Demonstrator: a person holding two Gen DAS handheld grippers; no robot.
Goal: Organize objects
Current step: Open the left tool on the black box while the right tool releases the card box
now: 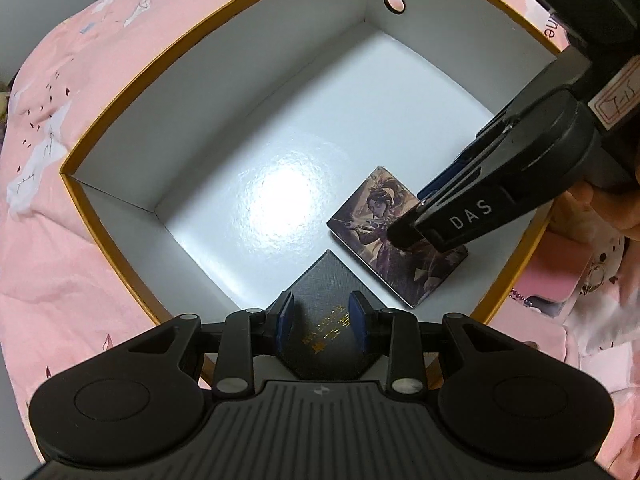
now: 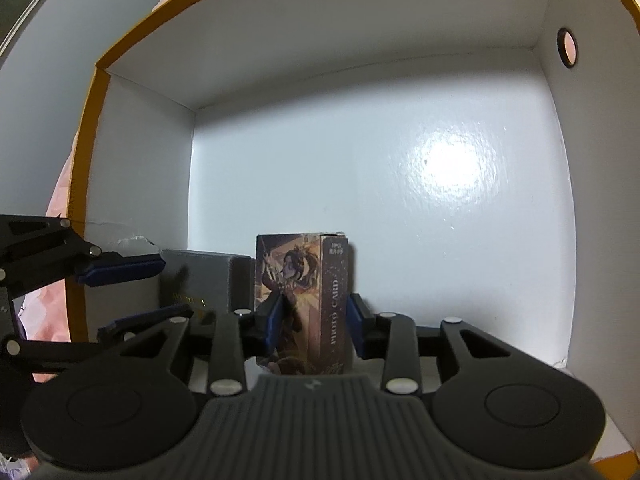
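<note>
A large open box with white inner walls and an orange rim rests on pink patterned bedding; a round hole pierces one of its walls. Inside the box, on its white floor near one corner, lie two items side by side. The first is a photo card pack printed with a figure illustration and the words "PHOTO CARD" on its narrow side. It sits between the blue pads of the right gripper; a slight gap shows at the pads, so the jaws stand narrowly parted around the pack rather than pressing it. The right gripper, marked "DAS", reaches down into the box from its rim, held by a hand. The second item is a dark grey box with gold lettering, lying closer to the box corner and just beside the pack. The left gripper straddles it, jaws partly parted; whether the pads press its sides cannot be told.
</note>
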